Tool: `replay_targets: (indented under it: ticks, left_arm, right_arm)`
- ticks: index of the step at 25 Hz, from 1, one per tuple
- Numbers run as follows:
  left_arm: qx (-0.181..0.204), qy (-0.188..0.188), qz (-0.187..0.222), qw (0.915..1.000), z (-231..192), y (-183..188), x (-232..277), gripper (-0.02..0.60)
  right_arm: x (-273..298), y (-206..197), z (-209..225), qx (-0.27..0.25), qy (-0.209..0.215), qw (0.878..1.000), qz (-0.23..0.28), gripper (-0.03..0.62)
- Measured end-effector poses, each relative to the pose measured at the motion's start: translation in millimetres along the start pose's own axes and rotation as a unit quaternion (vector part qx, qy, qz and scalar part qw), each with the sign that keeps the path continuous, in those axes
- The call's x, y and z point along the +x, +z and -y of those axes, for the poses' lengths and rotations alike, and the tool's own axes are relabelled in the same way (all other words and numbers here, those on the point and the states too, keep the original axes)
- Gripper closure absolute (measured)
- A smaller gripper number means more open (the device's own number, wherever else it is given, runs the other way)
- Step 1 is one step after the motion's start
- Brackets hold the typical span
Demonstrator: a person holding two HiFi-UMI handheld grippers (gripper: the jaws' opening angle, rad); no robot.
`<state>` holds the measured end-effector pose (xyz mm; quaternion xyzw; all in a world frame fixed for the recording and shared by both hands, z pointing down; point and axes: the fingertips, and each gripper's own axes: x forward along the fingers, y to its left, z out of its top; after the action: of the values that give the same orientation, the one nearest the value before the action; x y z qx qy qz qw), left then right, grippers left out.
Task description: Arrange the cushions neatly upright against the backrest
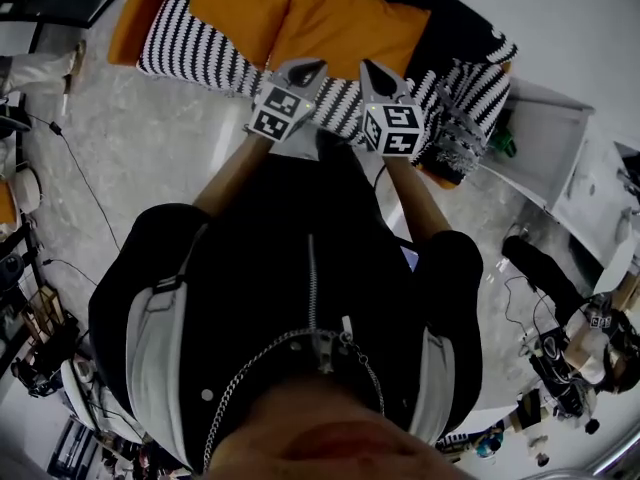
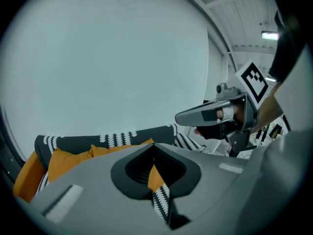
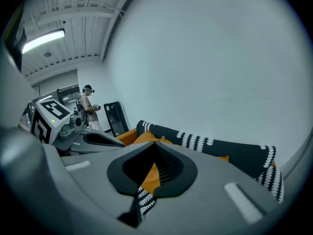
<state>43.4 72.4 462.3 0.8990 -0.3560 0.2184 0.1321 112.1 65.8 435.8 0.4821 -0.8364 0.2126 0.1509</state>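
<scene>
Head view tally. We count two plump orange fabric cushions side by side at 12 o'clock: the left cushion (image 1: pixel 243 8) and the right cushion (image 1: pixel 350 26). There are two further orange patches, at 11 o'clock (image 1: pixel 140 13) and 2 o'clock (image 1: pixel 440 176); we cannot tell if they are cushions. Black-and-white striped sofa (image 1: pixel 200 60): one. Grey two-jaw grippers: two, the left gripper (image 1: pixel 308 70) and the right gripper (image 1: pixel 374 74). In the right gripper view, at 9 o'clock, we count one standing person (image 3: pixel 88 106).
</scene>
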Motion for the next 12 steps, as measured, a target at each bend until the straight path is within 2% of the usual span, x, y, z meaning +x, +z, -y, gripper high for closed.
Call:
replay_targets:
  ticks: [9,12]
  left_arm:
    - [-0.009,0.004,-0.035,0.9994,-51.2,16.6,66.3,0.572]
    - [-0.013,0.009,-0.034,0.9993,-67.0,24.4,85.9,0.572]
  right_arm:
    - [56.5,25.3,52.8,0.008,0.015,1.000,-0.021,0.591]
    - [74.7,28.2,77.0,0.014,0.012,0.999,-0.030,0.591]
